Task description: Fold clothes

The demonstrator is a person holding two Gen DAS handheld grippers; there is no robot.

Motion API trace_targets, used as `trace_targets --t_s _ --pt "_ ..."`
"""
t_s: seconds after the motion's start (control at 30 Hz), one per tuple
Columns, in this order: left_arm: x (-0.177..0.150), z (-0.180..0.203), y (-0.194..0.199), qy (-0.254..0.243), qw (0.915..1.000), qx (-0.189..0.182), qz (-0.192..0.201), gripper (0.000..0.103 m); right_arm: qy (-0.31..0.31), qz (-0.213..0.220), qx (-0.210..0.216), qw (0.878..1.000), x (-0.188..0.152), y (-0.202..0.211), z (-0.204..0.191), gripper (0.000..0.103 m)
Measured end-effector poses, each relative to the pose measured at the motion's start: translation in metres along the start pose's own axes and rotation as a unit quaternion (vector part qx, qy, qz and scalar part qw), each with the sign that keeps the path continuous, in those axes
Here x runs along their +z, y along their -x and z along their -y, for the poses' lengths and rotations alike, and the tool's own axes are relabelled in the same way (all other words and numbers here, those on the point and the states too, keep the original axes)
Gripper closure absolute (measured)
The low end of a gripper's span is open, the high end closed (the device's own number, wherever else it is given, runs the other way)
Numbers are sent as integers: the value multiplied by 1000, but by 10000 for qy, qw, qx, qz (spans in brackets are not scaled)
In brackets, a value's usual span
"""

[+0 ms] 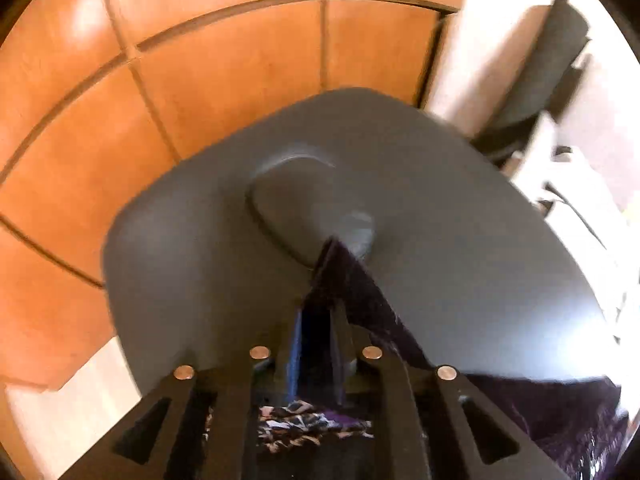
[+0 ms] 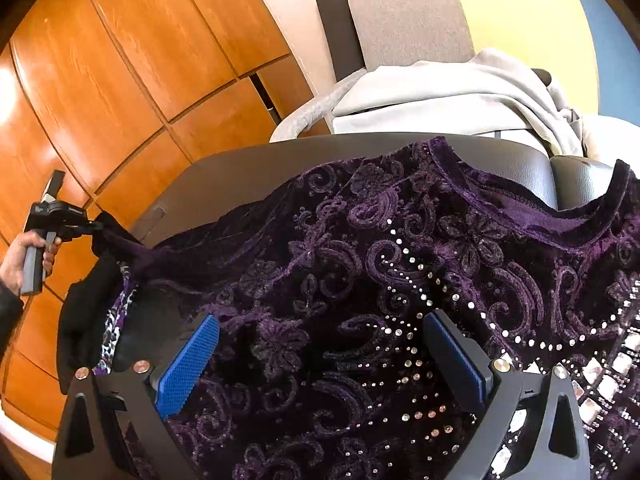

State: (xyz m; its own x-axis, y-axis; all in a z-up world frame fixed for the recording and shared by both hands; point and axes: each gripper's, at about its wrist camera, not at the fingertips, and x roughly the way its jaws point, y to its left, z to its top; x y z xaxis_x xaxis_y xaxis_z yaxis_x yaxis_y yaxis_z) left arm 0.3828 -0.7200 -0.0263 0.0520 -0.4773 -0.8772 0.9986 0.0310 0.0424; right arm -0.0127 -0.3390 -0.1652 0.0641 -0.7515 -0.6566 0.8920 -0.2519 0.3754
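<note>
The purple top lies spread over the dark table. The left tongs are clenched on its edge, pulling it taut. The right tongs hang released directly above the cloth, one finger on either side.

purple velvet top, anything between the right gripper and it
Nothing visible does. The right gripper hangs open directly over the purple velvet top, blue pads either side of bare fabric. The left gripper already pinches the top's left edge. The grey hoodie lies behind, off the top.
</note>
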Motion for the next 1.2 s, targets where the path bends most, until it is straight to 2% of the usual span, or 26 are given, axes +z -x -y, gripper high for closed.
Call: trace_targets --t_s 0.07,0.1,0.17,0.23,0.3,0.4,0.47,0.53,0.6,0.63,0.7,0.8,0.93,1.03,1.1,1.2 --pt "1 7 25 191 9988 111 428 87 17 -15 -21 10000 0 -1 -2 0" --pt "-2 19 41 154 9979 -61 624 86 13 -21 -14 10000 1 -1 -1 0" --pt "-13 53 63 -230 9943 -724 747 84 -34 -66 46 10000 3 -1 0 0" --pt "-41 102 77 -851 9833 -1460 678 83 -36 -214 111 9997 12 3 1 0" --pt "-77 159 80 -1584 9649 -2034 503 83 7 -16 156 9999 24 17 0 0" --pt "-130 243 70 -2502 9276 -2769 138 83 124 50 407 9991 40 37 2 0" --pt "-167 289 67 -2935 9062 -3042 -99 83 356 -86 -52 9993 45 38 6 0" --pt "-200 329 63 -3337 8890 -3127 -216 83 316 -512 -433 9973 45 31 27 0" --pt "-216 352 52 -3498 8874 -2988 -289 83 121 -600 -690 9957 43 32 54 0" --pt "-219 360 44 -3511 8898 -2902 -272 83 19 -631 -811 9947 42 32 68 0" --pt "-219 369 27 -3399 9002 -2720 -93 83 -139 -589 -1074 9924 46 27 93 0" --pt "-211 377 17 -3290 9088 -2564 -7 82 -18 -444 -1434 9887 55 14 117 0" --pt "-197 379 8 -3175 9150 -2489 34 84 432 -435 -1853 9808 62 -2 120 0" --pt "-195 363 17 -2990 9179 -2607 -66 83 427 -439 -1807 9816 63 3 120 0" --pt "-186 345 12 -2855 9168 -2792 37 82 419 -421 -1761 9826 62 10 119 0" --pt "-190 307 26 -2649 9145 -3057 122 80 768 -155 -1552 9848 52 42 85 0"
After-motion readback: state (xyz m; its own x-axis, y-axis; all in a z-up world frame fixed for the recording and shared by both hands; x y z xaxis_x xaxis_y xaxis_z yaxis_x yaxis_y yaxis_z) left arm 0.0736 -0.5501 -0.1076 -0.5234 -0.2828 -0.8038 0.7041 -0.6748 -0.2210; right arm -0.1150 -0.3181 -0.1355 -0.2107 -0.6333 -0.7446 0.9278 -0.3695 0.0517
